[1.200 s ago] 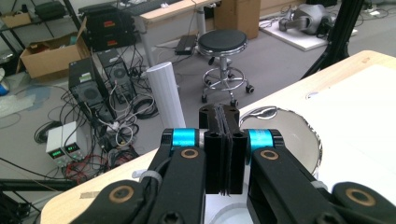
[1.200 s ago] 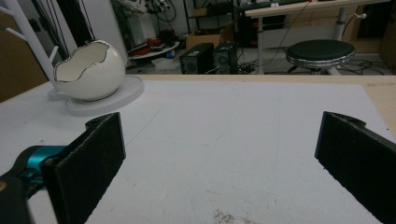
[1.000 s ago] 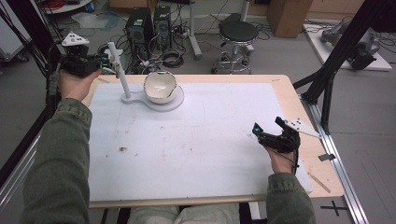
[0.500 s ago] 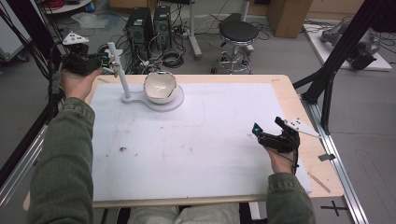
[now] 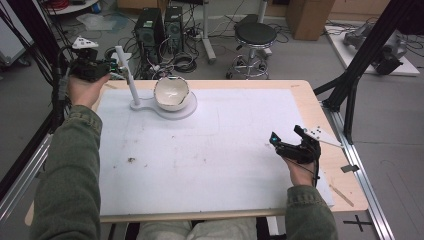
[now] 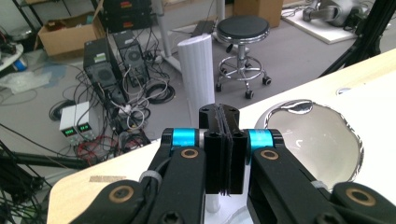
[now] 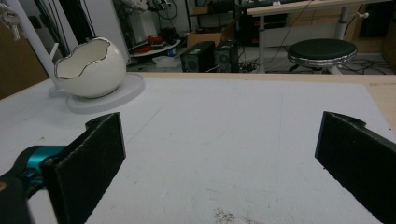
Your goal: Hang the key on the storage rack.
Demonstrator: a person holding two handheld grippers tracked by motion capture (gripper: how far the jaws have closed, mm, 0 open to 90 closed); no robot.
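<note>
Nothing moved | left gripper (image 5: 114,70) closed, empty, raised beside post (image 5: 126,75) | right gripper (image 5: 292,140) wide open

- The white post (image 6: 200,79) is cut in two by the closed pads of the left gripper (image 6: 219,154) in the left gripper view; where it meets its base is hidden behind the gripper body.
- The egg-shaped bowl (image 6: 317,140) has its lower part covered by the same gripper, and the bottom edge cuts it off.
- In the right gripper view the white post (image 7: 29,35) leaves the picture at the top left corner, so its top cannot be seen.
- The right gripper (image 7: 224,168) has both pads cut off by the bottom edge.
- The dark specks (image 5: 131,160) on the white mat (image 5: 225,150) are too small to tell what they are.
</note>
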